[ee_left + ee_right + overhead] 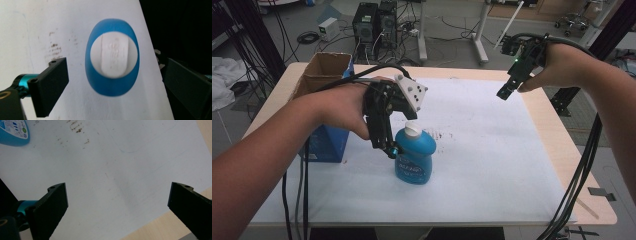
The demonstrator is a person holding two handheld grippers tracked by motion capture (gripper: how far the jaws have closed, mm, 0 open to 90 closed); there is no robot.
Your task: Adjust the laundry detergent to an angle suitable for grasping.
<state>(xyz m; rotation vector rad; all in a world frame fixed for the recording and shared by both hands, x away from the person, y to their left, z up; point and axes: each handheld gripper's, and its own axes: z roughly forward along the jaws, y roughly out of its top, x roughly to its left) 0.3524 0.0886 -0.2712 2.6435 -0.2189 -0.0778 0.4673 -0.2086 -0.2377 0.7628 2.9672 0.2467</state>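
On the white table cover (492, 165), both grippers gape; left gripper (112, 82) should descend straight around the blue bottle (414, 156).

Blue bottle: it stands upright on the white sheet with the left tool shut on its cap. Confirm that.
Not shut. The left tool is open, its jaws spread either side of the blue bottle without touching it, as the left gripper view shows. The bottle does stand upright on the white sheet.

Black fingers (52, 207), teal joints, grey plate, black cables
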